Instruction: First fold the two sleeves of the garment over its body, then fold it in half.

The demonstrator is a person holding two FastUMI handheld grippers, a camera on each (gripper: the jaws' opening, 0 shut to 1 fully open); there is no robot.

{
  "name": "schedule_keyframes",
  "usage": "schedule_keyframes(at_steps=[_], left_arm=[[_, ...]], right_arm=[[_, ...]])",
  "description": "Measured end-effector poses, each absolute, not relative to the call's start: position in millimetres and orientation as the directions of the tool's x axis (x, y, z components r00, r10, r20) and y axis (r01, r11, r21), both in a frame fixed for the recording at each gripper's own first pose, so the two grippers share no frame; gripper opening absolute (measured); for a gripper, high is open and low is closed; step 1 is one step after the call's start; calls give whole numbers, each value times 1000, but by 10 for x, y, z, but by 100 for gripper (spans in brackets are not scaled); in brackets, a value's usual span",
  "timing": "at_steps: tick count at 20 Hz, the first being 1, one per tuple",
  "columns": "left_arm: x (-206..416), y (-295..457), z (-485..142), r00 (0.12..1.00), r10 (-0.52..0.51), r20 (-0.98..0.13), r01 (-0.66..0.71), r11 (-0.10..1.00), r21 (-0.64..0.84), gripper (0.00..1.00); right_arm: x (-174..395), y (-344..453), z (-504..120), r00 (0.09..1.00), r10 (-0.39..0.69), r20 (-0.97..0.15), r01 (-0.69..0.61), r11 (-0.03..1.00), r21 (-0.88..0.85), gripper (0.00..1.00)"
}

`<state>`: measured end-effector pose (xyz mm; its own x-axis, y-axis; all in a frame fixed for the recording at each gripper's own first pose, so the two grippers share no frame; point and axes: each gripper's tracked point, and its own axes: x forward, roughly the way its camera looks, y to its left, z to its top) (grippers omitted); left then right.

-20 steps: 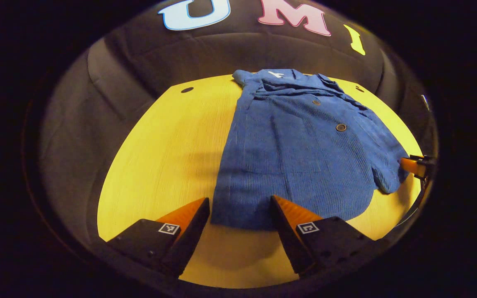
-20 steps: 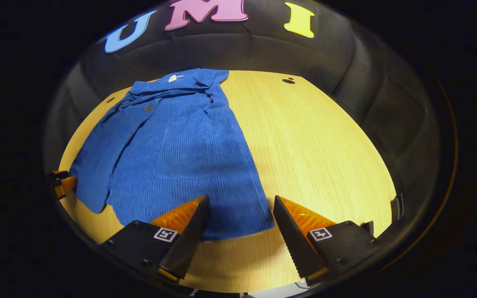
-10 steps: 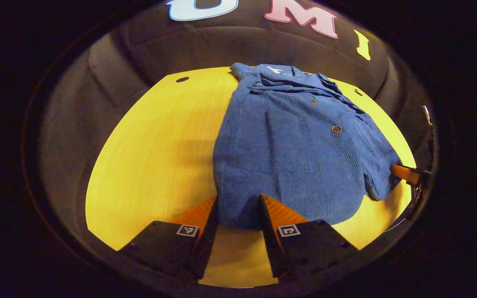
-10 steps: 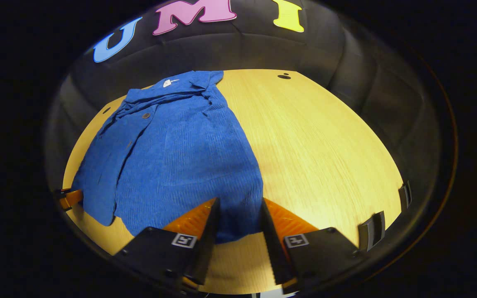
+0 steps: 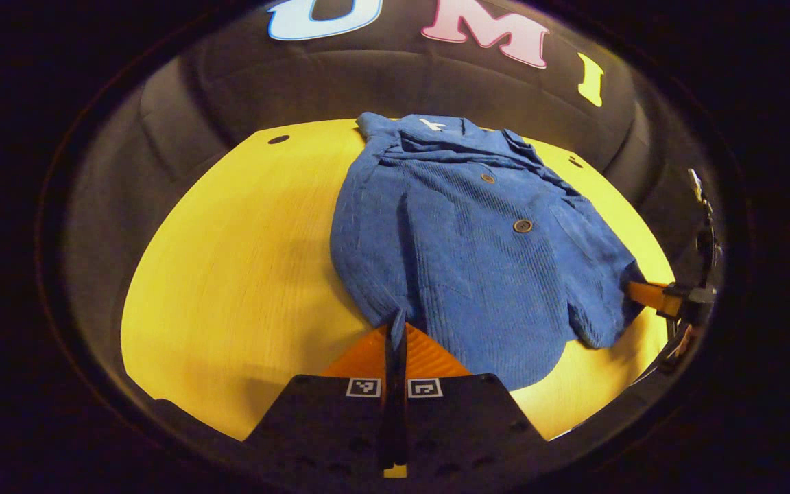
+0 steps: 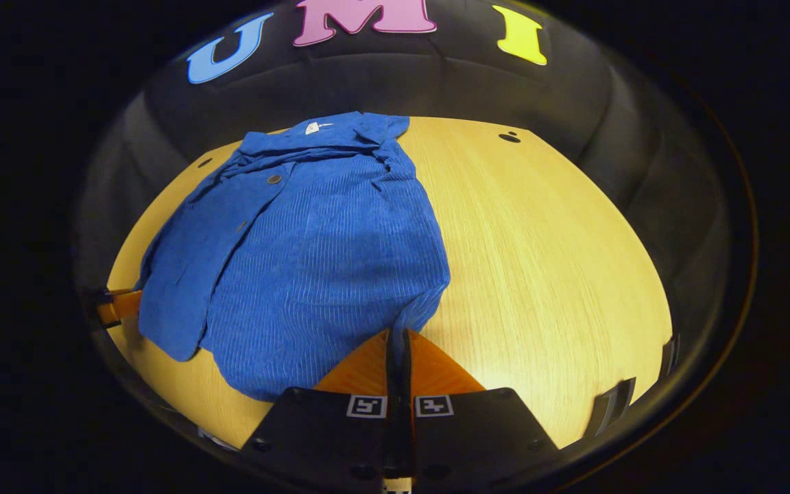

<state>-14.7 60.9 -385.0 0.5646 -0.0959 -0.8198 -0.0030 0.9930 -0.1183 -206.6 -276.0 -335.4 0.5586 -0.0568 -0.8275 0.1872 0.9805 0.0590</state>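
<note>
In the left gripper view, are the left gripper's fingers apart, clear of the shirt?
No: the left gripper is shut, pinching the blue shirt's bottom hem.

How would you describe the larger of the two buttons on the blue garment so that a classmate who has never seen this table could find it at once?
Start at the yellow wooden table and find the blue ribbed garment lying on it, collar towards the black wall. On its front, down from the collar, sits the larger button. It is round and dark, bigger and nearer the hem than the smaller button above it.
</note>
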Motion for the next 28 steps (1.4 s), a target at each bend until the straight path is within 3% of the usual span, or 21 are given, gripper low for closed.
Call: schedule_keyframes(at_steps=[3,6,16,24,28], left_arm=[[-25,521,-3736,590,-85,-803,18,996,-92,0],[255,539,-3480,631,-85,-771,49,996,-70,0],[1533,742,-2771,797,-25,-604,-27,997,-77,0],[3059,946,-2376,919,-9,-395,-35,994,-103,0],[3865,1019,-2583,954,-34,-299,2,994,-106,0]], right_arm=[[-1810,-2788,-3071,624,-68,-779,216,972,88,1],[-1470,-2743,-2770,668,-59,-742,162,985,68,1],[-143,-2876,-2120,815,-50,-577,123,988,89,1],[1323,-3124,-1694,908,-41,-418,75,995,66,1],[2131,-3253,-1607,955,-46,-294,52,999,12,0]])
